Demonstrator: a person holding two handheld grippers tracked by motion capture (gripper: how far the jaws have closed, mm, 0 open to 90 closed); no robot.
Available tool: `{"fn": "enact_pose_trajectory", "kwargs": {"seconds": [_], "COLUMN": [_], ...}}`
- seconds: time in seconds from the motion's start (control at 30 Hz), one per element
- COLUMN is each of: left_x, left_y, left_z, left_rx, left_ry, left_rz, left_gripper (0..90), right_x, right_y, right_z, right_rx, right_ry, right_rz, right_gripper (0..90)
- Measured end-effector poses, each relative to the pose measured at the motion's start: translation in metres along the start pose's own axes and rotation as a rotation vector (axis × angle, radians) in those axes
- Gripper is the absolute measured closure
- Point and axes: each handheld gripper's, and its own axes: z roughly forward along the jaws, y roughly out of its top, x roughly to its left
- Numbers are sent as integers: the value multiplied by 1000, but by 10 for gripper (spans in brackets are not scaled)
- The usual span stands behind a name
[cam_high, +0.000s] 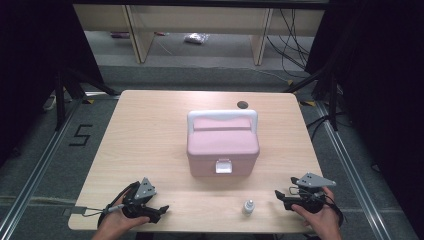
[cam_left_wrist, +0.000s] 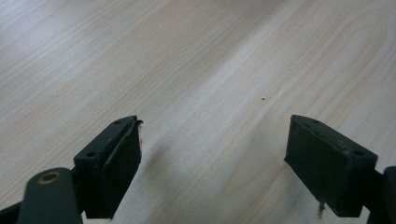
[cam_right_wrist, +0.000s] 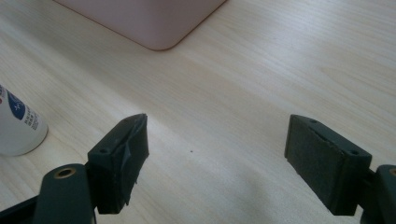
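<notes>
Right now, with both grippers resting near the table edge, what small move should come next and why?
Probably swing the right gripper left toward the small white bottle. Its jaws stand open and empty, the bottle stands upright just beside it, and the pink box stays latched shut farther back.
</notes>
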Motion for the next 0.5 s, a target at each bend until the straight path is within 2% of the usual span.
{"fn": "enact_pose_trajectory", "kwargs": {"seconds": [0.13, 0.17, 0.2, 0.3, 0.33, 0.47, 0.5], "left_x": [0, 0, 0, 0, 0, 2, 2], "left_y": [0, 0, 0, 0, -1, 1, 1], "left_z": [0, 0, 0, 0, 2, 0, 0], "left_rx": [1, 0, -1, -1, 5, -2, -18], "left_ry": [-1, -1, -9, -4, -8, -12, -14], "left_rz": [0, 0, -2, -7, -25, -17, -34], "left_gripper": [174, 174, 174, 174, 174, 173, 166], "right_x": [0, -2, -2, -2, -2, -2, -2], "right_y": [0, 1, 1, 1, 1, 1, 1], "right_z": [1, 1, 1, 1, 1, 1, 1], "right_rx": [-6, -18, -26, -28, -33, -34, -32], "right_ry": [2, -5, -13, -3, -8, -8, -6], "right_rz": [-11, -49, -63, -55, -66, -65, -62], "right_gripper": [227, 226, 226, 226, 226, 226, 225]}}
